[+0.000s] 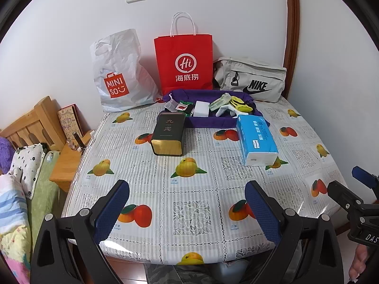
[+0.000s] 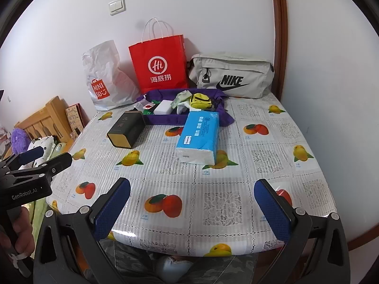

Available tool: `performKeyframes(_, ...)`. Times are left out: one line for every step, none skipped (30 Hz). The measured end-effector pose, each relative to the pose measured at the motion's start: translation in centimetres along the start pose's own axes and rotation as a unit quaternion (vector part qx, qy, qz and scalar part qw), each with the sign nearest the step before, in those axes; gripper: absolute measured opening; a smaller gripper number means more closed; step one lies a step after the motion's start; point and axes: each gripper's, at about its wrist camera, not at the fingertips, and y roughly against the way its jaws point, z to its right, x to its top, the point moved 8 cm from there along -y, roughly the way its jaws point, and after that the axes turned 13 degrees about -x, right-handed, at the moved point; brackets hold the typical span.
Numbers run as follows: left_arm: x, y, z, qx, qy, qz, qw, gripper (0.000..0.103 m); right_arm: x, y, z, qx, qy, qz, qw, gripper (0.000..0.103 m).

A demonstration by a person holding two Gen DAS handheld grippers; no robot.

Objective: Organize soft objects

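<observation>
We cannot tell what lies inside the white bag [image 1: 118, 75] or the red bag [image 1: 183, 61], and the grey pouch [image 2: 233, 75] is zipped. The tin [image 1: 168, 131] hides the purple tray's [image 1: 208, 122] near left corner; the tissue pack [image 2: 200, 137] covers its right. The small packets [image 1: 183, 107] are too small to read. The right gripper [image 1: 355, 189] is cut off by the left view's edge.
</observation>
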Motion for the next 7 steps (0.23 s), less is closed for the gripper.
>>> performKeyframes(-0.02,0.00,0.00,0.001,0.000,0.000,1.0000,0.099,0.00,0.00,-0.05,0.000,0.001,0.000,1.000,0.103)
performKeyframes(0.05,0.03,0.03,0.001,-0.001,0.000,1.0000,0.099,0.01,0.01,-0.10,-0.001,0.002,0.000,1.000,0.103)
performKeyframes(0.09,0.04,0.07,0.001,-0.001,0.000,1.0000,0.099,0.01,0.00,-0.15,-0.001,0.002,0.000,1.000,0.103)
performKeyframes(0.09,0.05,0.12,0.000,-0.001,0.000,1.0000,0.099,0.00,-0.06,-0.18,0.000,0.002,0.000,1.000,0.103)
performKeyframes(0.15,0.05,0.11,0.000,-0.002,-0.001,1.0000,0.099,0.01,-0.13,-0.18,0.000,0.002,-0.001,1.000,0.103)
performKeyframes(0.15,0.10,0.13,0.000,-0.001,0.001,1.0000,0.099,-0.01,-0.22,-0.24,0.001,0.003,-0.003,1.000,0.103)
performKeyframes(0.22,0.15,0.15,0.000,-0.003,0.006,1.0000,0.099,-0.03,-0.29,-0.32,0.001,0.005,-0.003,1.000,0.103)
